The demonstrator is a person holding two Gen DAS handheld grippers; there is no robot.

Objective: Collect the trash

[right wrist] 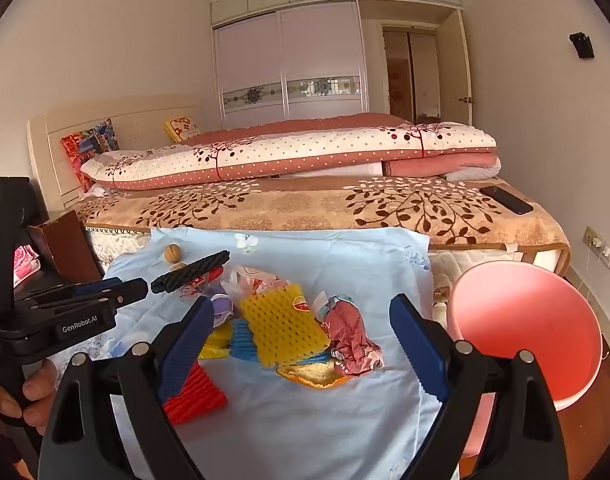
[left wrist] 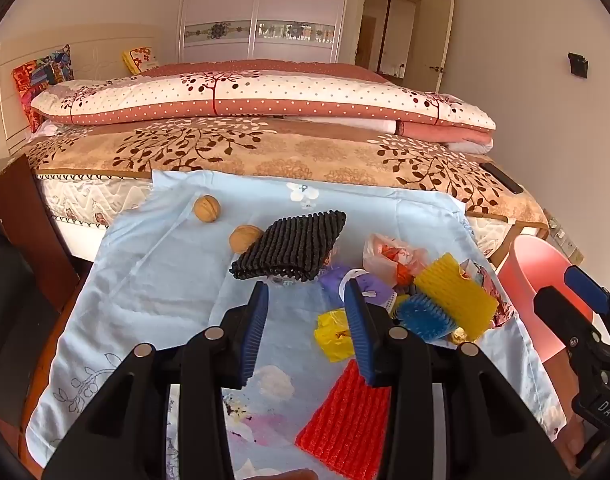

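Both tools gape empty over the blue cloth (left wrist: 153, 280). Left tool (left wrist: 307, 300): red foam net (left wrist: 345, 424) under its right finger, black foam net (left wrist: 291, 246) just beyond. Right tool (right wrist: 301, 316) faces trash pile (right wrist: 305, 328); pink bin (right wrist: 525, 320) right of cloth.

- Black ribbed foam net (left wrist: 291, 245).
- Yellow foam net (right wrist: 283, 322), diamond-holed.
- Red ribbed foam net (left wrist: 347, 420).
- Pale blue cloth (right wrist: 325, 420), flower print.
- Pink bin (right wrist: 533, 328).
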